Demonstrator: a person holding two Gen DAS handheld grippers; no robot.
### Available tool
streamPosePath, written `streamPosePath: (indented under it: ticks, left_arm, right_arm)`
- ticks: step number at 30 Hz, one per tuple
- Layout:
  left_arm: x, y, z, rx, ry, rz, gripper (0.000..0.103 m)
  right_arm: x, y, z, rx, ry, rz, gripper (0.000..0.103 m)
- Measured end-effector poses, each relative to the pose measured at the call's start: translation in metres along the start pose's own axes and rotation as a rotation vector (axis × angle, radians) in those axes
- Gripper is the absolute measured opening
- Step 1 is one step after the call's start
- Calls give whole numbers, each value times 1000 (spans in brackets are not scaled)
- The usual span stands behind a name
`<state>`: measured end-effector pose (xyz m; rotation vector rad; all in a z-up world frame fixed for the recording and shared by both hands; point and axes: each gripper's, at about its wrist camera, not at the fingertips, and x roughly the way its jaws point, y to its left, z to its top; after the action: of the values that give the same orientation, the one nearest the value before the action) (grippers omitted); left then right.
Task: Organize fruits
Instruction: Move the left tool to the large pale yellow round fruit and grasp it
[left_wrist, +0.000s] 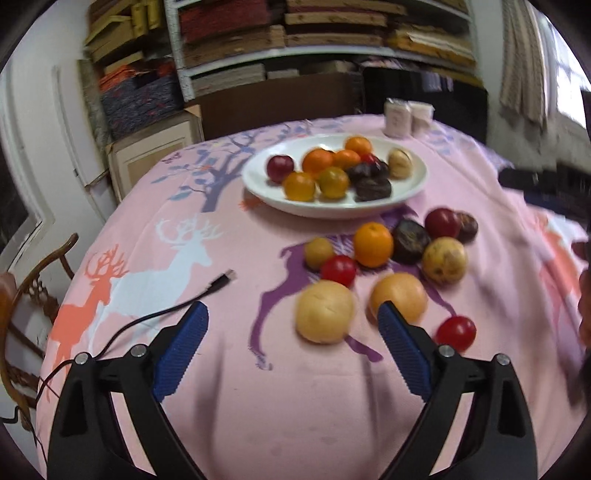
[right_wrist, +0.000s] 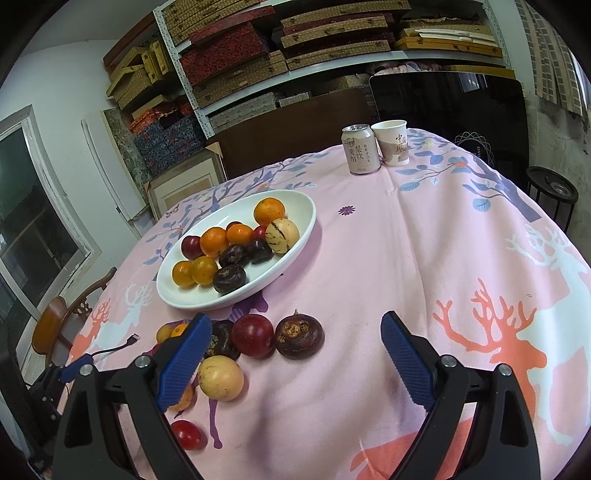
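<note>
Left wrist: left tool (left_wrist: 291, 314) spread, empty; right tool (right_wrist: 295, 325) likewise

Glossy ceramic, matt cloth, ribbed plastic

The white oval ceramic plate (right_wrist: 295, 206) has a smooth, glossy glaze, and the pink deer-printed tablecloth (right_wrist: 424, 258) is matt woven cloth, faintly creased. The red round fruit (right_wrist: 253, 335) beside the dark brown rough-skinned fruit (right_wrist: 300, 336) looks waxy and shiny. The ribbed blue pads (right_wrist: 404, 360) sit on matt black plastic arms with bright metal rivets. The silver metal drink can (right_wrist: 360, 149) is satin; the white paper cup (right_wrist: 392, 143) is dull.
</note>
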<state>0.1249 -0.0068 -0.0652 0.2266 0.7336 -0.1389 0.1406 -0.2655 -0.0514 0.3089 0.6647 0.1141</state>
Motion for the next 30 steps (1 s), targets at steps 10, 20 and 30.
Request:
streamPosePath:
  ticks: [10, 20, 30]
  left_arm:
    - [14, -3, 4, 10, 33, -52, 82]
    - [32, 3, 10, -25, 89, -136, 61]
    - [38, 10, 10, -59, 116, -136, 60]
  right_arm:
    - [-1, 1, -1, 0, 1, -3, 94]
    - [0, 2, -2, 1, 3, -7, 94]
    - [-2, 2, -2, 1, 0, -2, 94]
